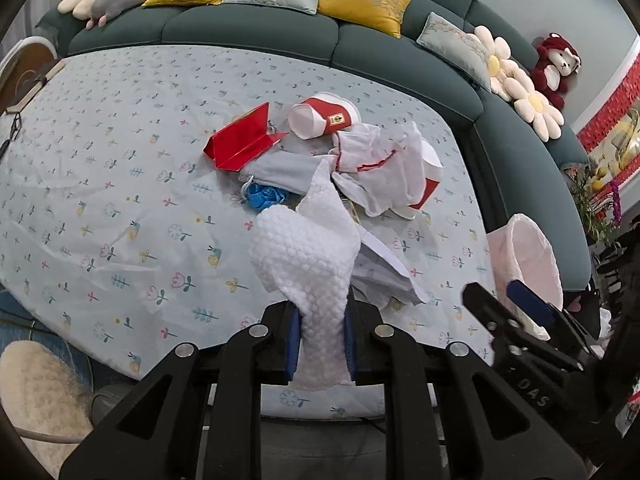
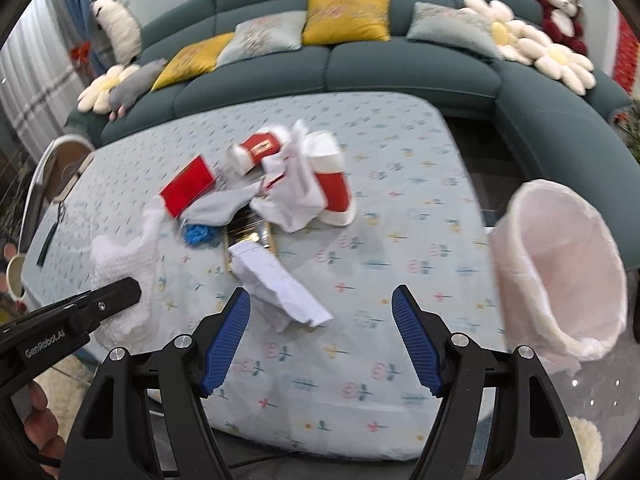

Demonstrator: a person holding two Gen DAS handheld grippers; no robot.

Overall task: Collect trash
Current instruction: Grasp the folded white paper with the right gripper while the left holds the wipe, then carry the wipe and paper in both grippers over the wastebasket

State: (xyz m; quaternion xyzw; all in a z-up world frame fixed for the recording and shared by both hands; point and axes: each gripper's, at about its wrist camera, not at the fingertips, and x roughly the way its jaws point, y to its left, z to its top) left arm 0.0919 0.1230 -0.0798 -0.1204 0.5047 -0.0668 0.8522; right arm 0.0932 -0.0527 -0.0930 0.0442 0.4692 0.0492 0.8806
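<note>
On the left, the left gripper (image 1: 320,344) has its blue-padded fingers (image 1: 293,340) clamped on a white, bubble-textured paper towel (image 1: 308,256), which stands up from them above the tabletop (image 1: 100,200) with its pale floral cloth. Behind lies the heap of trash: a folded red card box (image 1: 240,140), a red-and-white paper cup (image 1: 320,116) on its side, and crumpled white paper (image 2: 280,288). Further right, the right gripper (image 2: 322,340) hovers over the cloth, fingers (image 2: 226,340) well apart and empty. At the far right a pink-lined waste bin (image 2: 560,272) stands just beside the tabletop's edge.
</note>
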